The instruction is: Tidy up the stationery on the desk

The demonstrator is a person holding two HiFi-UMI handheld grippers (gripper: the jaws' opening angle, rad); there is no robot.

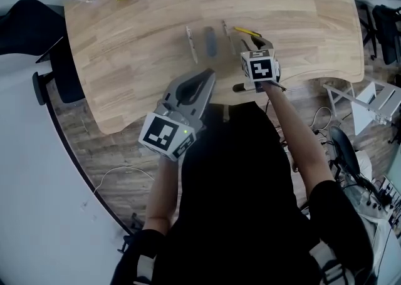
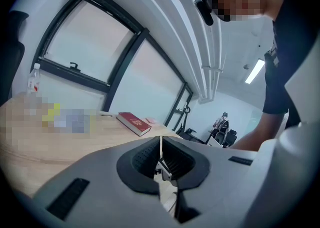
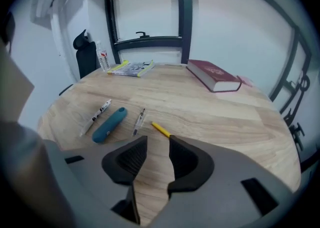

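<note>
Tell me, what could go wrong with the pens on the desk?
The right gripper hangs open right by one end of the yellow pencil. A bump might send the pencil rolling across the desk. The clear pen lies close beside the pencil, so the jaws could knock it or pinch both. The left gripper is shut and held back, so it probably can't catch anything.
</note>
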